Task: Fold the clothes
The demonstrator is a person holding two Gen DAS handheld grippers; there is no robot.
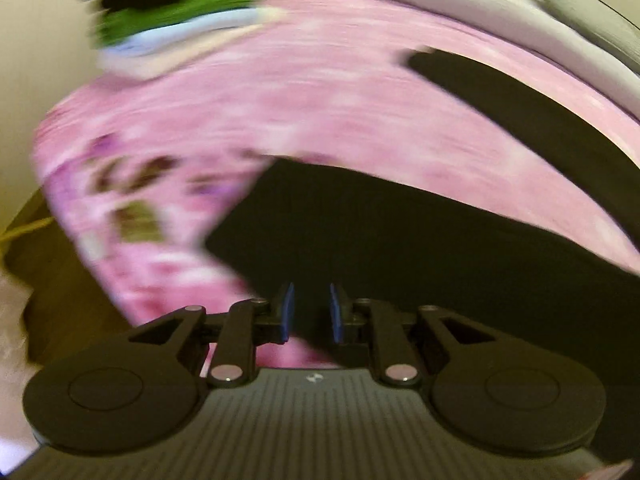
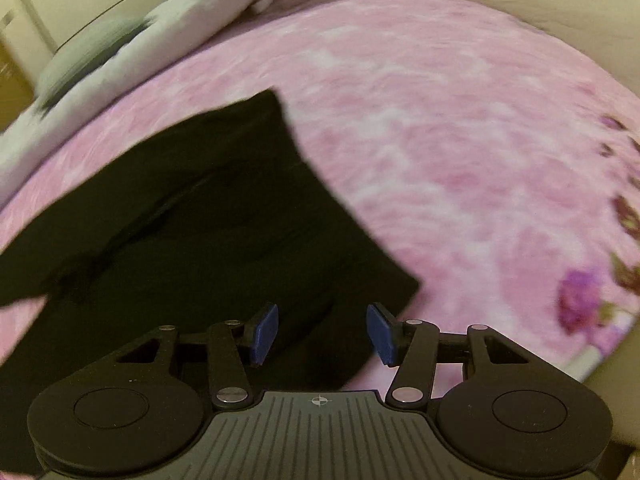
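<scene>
Black garment (image 2: 208,220) flat on pink bedspread (image 2: 440,140) — under both tongs; right tongs (image 2: 322,334) wide, left tongs (image 1: 312,312) narrowly apart, seemingly empty.

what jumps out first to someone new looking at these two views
The black garment spread on the pink floral bedspread grabs the eye in both views. Next, the left wrist view shows a blurred stack of folded clothes at the bed's far corner. Both the left gripper and the right gripper hover open above the garment.
</scene>
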